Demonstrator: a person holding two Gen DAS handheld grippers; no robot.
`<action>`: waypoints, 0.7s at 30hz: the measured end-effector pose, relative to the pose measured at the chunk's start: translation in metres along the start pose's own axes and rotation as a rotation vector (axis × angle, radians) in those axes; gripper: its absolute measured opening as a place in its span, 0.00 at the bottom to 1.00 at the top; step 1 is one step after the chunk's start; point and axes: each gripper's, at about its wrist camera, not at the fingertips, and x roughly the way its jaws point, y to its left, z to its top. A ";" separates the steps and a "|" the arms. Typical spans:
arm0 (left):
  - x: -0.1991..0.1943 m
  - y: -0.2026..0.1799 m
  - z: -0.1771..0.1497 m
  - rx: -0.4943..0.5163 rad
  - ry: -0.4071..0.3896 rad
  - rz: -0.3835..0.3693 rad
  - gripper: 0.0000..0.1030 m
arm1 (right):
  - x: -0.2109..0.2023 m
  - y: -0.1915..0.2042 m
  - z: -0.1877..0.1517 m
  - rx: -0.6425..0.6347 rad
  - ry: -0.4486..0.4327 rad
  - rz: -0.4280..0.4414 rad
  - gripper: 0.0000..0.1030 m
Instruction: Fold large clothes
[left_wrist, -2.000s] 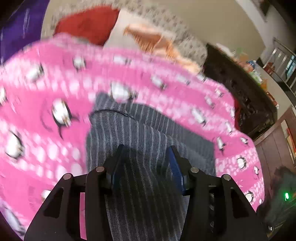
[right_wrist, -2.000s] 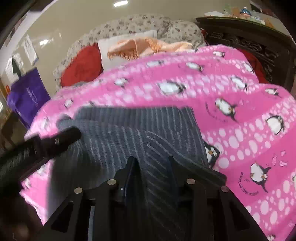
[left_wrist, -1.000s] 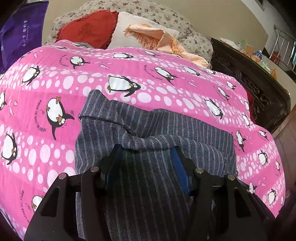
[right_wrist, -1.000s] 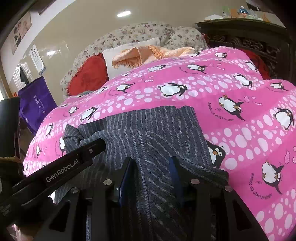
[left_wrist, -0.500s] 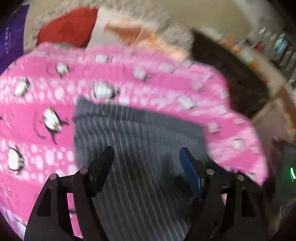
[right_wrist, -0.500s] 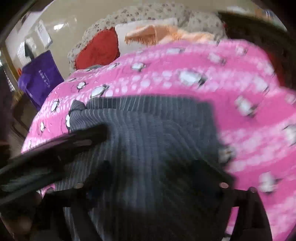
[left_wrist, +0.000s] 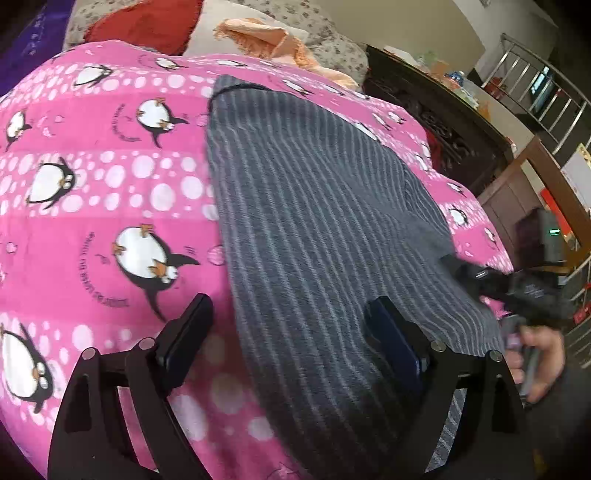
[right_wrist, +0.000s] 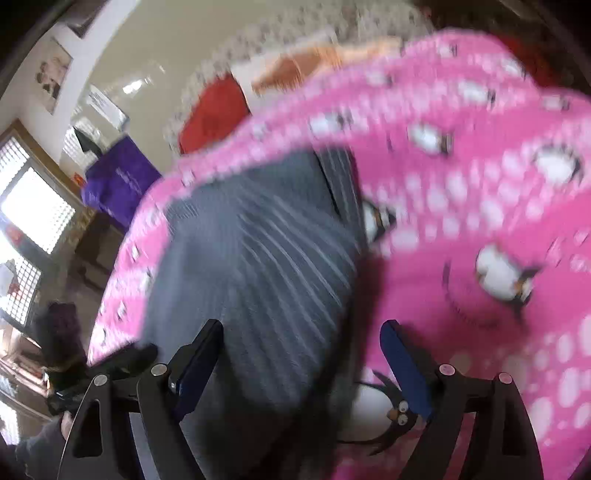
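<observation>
Grey striped garment between spread claws

Left gripper spread wide, grey striped garment, seemingly folded, pink penguin blanket

Both grippers' jaws have released the garment.
</observation>
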 end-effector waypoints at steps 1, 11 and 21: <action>0.002 -0.003 -0.001 0.013 0.008 -0.016 0.86 | 0.006 -0.005 -0.001 0.016 0.018 0.040 0.80; 0.007 -0.003 0.008 0.030 0.025 -0.119 0.83 | 0.027 -0.018 0.003 -0.016 -0.099 0.225 0.59; -0.005 0.012 0.001 -0.057 -0.042 -0.073 0.40 | 0.031 0.003 0.005 -0.047 -0.074 0.179 0.38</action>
